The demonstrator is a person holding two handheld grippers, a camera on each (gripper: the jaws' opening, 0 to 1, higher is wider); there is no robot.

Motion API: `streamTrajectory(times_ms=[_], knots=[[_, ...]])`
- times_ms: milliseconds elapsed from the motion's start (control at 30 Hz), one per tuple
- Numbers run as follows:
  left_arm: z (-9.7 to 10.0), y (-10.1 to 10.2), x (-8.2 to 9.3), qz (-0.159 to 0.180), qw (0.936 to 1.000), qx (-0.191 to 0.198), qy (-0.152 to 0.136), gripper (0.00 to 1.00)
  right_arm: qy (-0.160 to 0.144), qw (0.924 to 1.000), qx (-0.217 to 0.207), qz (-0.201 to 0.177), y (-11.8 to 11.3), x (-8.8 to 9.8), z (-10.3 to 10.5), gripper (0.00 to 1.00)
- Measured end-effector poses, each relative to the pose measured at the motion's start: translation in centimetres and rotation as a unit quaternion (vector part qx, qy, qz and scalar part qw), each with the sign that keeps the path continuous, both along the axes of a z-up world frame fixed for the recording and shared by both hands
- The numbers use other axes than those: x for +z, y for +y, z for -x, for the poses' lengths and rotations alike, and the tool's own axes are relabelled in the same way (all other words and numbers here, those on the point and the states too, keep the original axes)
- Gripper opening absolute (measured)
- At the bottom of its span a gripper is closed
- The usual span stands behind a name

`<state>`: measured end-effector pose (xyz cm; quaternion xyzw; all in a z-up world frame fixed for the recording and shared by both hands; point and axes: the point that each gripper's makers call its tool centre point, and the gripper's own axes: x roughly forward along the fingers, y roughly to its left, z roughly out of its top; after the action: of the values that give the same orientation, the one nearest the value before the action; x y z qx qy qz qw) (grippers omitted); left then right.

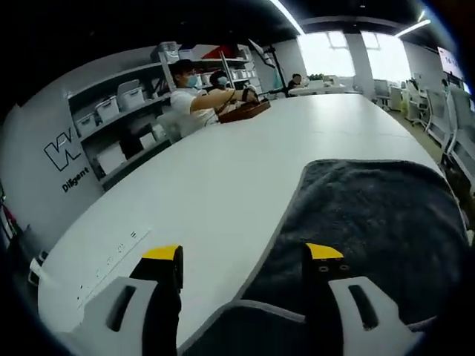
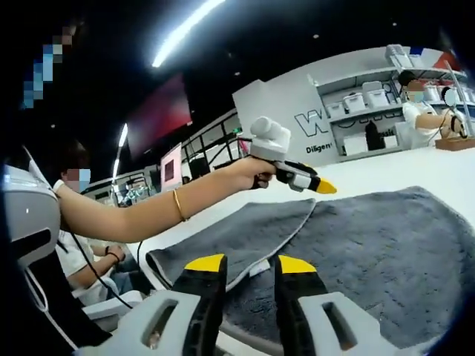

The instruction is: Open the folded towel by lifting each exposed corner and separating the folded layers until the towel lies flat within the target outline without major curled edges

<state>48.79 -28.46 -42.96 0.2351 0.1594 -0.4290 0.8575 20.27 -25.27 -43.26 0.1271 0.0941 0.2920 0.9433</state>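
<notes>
Left gripper (image 1: 243, 256) low over the white table (image 1: 223, 170), jaws spread wide, nothing between them; its right jaw sits over the near edge of the dark grey towel (image 1: 371, 222), left jaw over bare table; towel lies spread to the right in the left gripper view, its pale hem curving between the jaws; right gripper (image 2: 251, 264) jaws only a little apart, yellow tips over the towel's near part, gripping nothing visible; in the right gripper view the towel (image 2: 386, 245) shows a folded-over flap (image 2: 245, 233) lying on the lower layer, a small white tag at the flap edge; beyond it the person's hand (image 2: 249, 174) holds the left gripper (image 2: 315, 183) just above the towel; farther off, masked people (image 1: 194, 93) at the table's far end by a brown tray (image 1: 243, 111); shelves with bins (image 1: 119, 100) on the grey wall behind.
</notes>
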Motion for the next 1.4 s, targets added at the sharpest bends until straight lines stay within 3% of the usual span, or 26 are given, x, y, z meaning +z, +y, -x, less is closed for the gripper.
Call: streamTrajectory(times_ms=[267,633,867,1233,1400], knots=[[0.2,1.0,-0.2,0.004,0.9999,0.008,0.007,0.64,0.027,0.9985,0.025,-0.04,1.8,-0.7,0.5,0.24],[0.5,2.1,-0.2,0.012,0.9996,0.02,0.013,0.65,0.053,0.9969,0.034,-0.048,2.4,-2.5,0.6,0.24],[0.5,2.6,-0.5,0.02,0.9992,0.026,0.021,0.7,0.054,0.9962,0.041,-0.056,3.1,-2.6,0.5,0.21],[0.3,3.8,-0.6,0.031,0.9985,0.031,0.033,0.7,0.056,0.9957,0.05,-0.055,4.0,-2.3,-0.1,0.13],[0.5,4.2,-0.5,0.04,0.9979,0.029,0.042,0.71,0.038,0.9972,0.053,-0.036,4.6,-2.0,-0.5,0.01]])
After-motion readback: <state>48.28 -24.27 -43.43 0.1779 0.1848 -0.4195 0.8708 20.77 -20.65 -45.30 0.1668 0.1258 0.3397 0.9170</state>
